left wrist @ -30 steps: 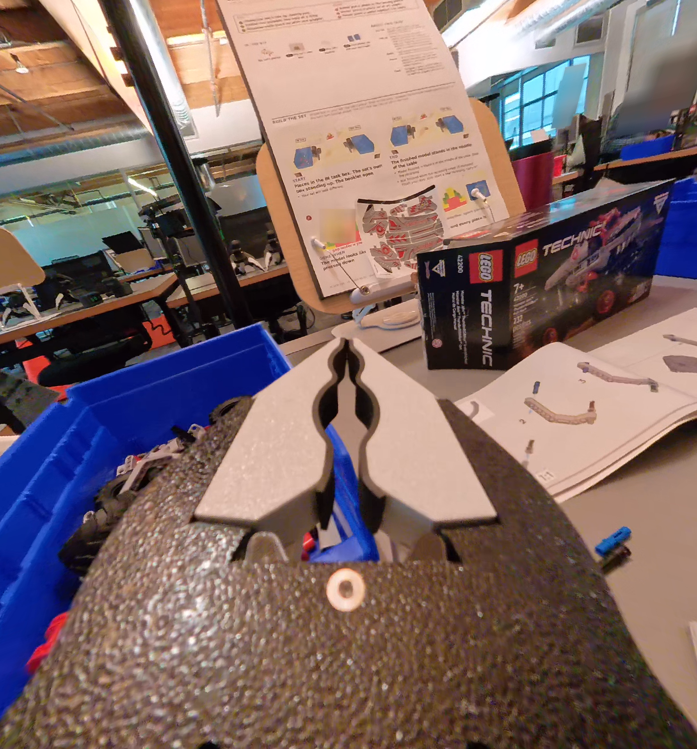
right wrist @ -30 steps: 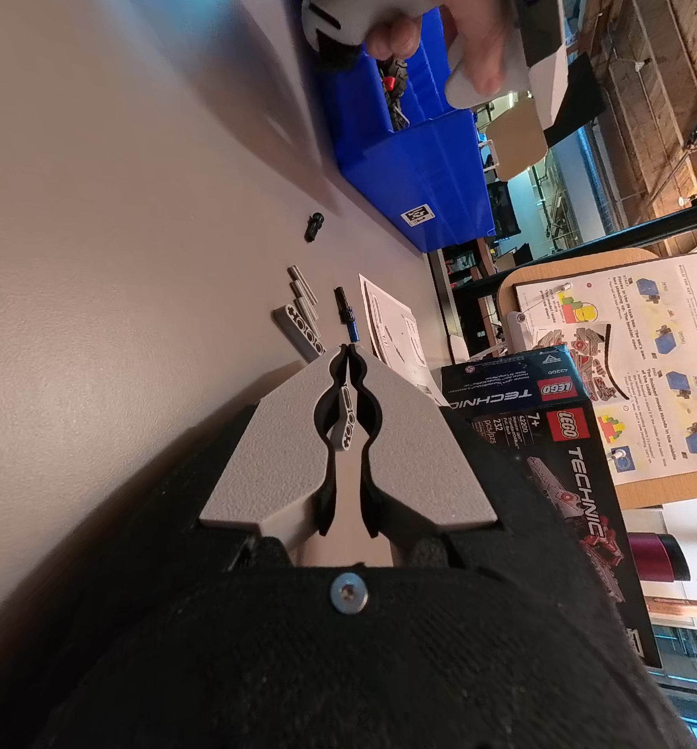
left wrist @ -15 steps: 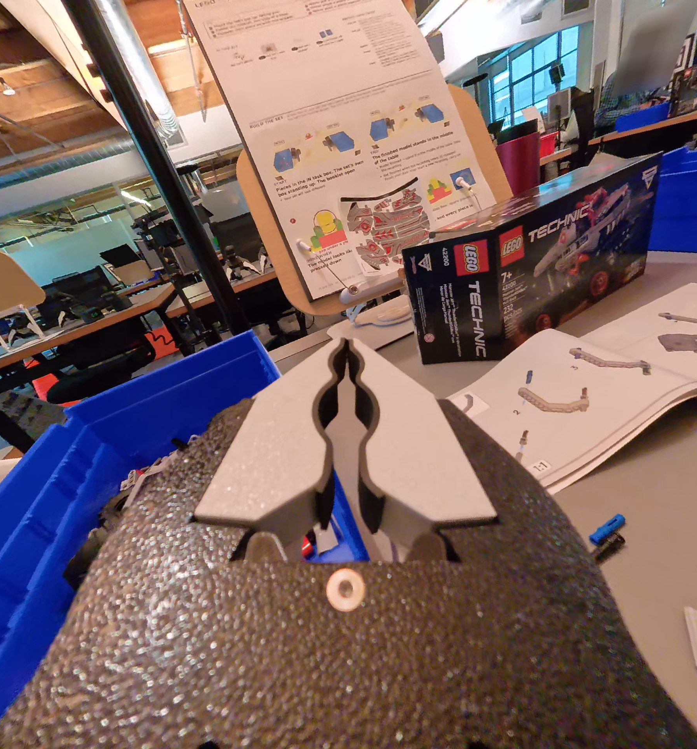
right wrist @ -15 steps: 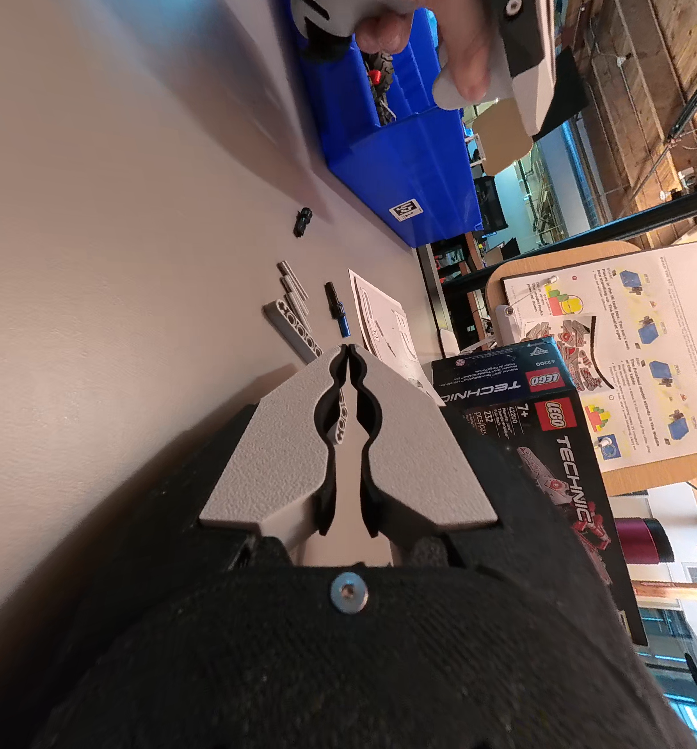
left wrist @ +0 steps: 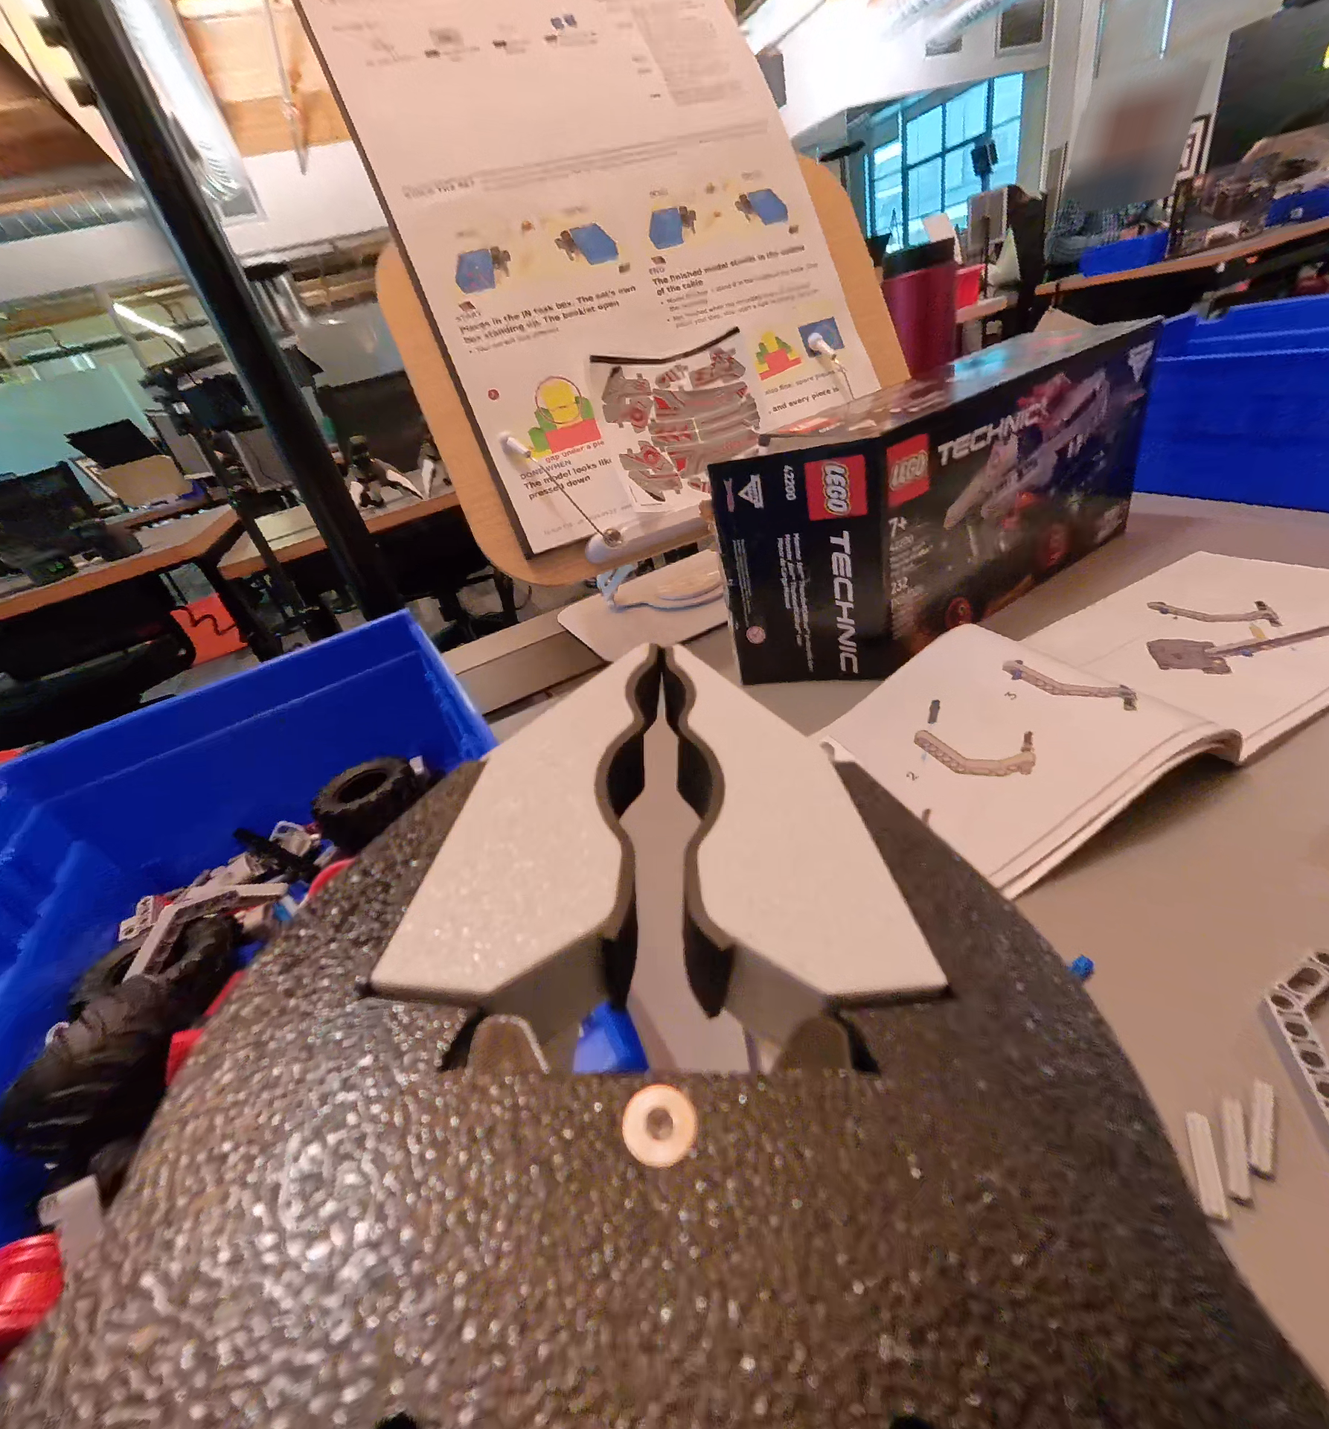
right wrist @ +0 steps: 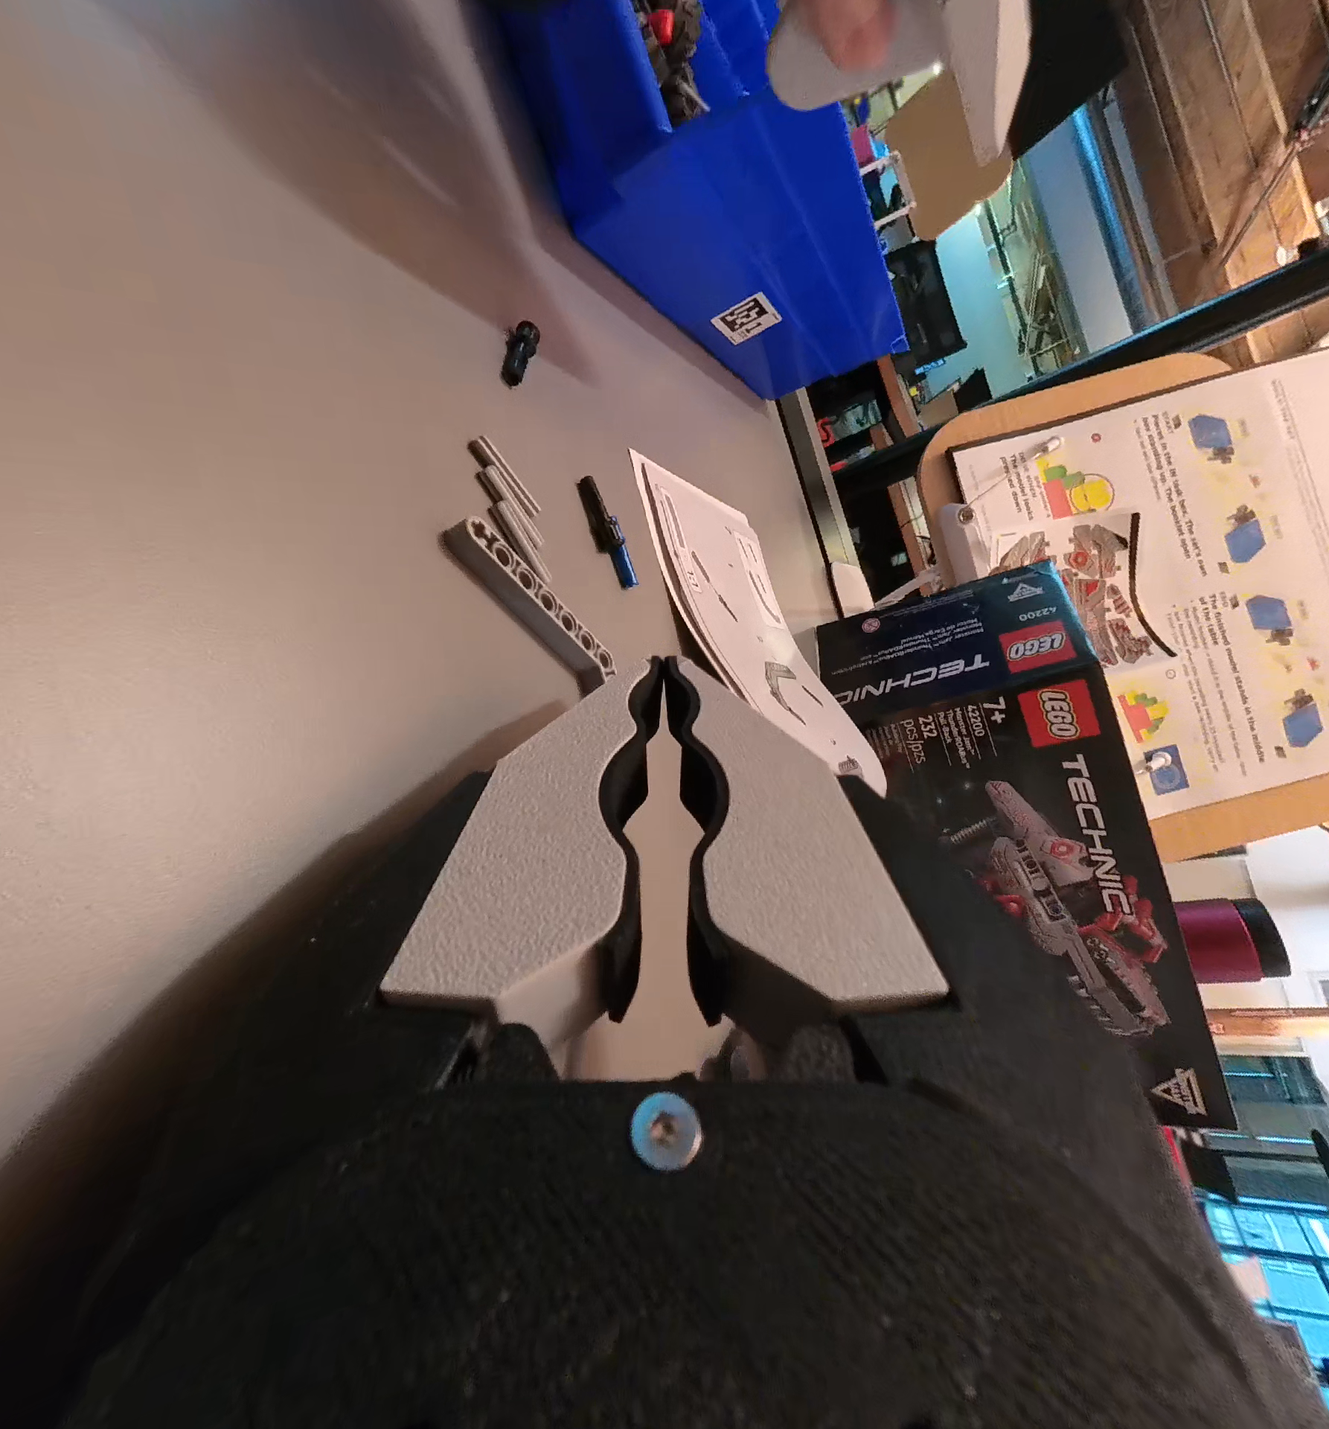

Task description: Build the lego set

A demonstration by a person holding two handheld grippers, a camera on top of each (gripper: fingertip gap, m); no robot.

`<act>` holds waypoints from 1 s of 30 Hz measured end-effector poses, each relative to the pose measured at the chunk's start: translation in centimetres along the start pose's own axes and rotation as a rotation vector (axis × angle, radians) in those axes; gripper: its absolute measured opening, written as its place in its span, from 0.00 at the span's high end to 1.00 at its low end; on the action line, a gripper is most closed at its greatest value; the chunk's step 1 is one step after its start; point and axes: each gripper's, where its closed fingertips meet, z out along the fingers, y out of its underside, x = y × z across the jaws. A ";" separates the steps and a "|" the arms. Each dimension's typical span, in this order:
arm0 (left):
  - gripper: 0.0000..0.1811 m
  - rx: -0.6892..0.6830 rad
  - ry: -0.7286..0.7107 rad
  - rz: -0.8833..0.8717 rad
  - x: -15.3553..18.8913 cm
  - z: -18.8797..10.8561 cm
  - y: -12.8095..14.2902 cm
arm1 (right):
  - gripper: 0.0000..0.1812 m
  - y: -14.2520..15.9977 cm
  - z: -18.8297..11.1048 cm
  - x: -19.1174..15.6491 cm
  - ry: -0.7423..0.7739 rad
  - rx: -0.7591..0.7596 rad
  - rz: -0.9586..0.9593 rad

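My left gripper (left wrist: 661, 657) is shut and empty, above the right edge of the blue bin (left wrist: 205, 742), which holds black tyres (left wrist: 364, 789) and mixed loose parts. My right gripper (right wrist: 663, 666) is shut with nothing between its fingers, low over the table beside a grey bent beam (right wrist: 522, 595). Next to the beam lie three short grey axles (right wrist: 507, 495), a black-and-blue pin (right wrist: 607, 533) and a black pin (right wrist: 521, 354). The beam (left wrist: 1318, 1082) and axles (left wrist: 1226, 1152) also show in the left wrist view.
An open instruction booklet (left wrist: 1071, 742) lies on the grey table, with the dark set box (left wrist: 916, 526) behind it. A sheet on a wooden stand (left wrist: 607, 255) stands at the back. Another blue bin (left wrist: 1264, 402) is far right. A hand holds the left gripper's handle (right wrist: 839, 54). Left tips to right tips: about 20 cm.
My left gripper has shifted right, so the beam and axles have come into its view. The piece of beam seen through the right gripper's gap is gone from it. The hand moved up.
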 end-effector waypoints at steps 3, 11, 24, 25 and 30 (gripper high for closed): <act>1.00 -0.020 0.032 0.017 0.6 0.2 0.4 | 1.00 -0.2 0.1 -0.2 -0.010 0.002 0.004; 1.00 -0.045 0.139 0.023 2.8 0.5 0.6 | 1.00 0.2 -0.5 0.1 -0.014 -0.003 0.003; 1.00 -0.021 0.153 -0.007 3.0 0.3 0.3 | 1.00 0.8 -1.0 0.1 -0.019 -0.045 -0.003; 1.00 -0.017 0.160 -0.026 3.0 0.3 0.3 | 1.00 0.9 -1.0 0.2 -0.018 -0.049 0.001; 1.00 -0.014 0.149 -0.067 2.5 0.3 0.5 | 1.00 1.0 -1.0 -0.4 -0.040 -0.061 -0.011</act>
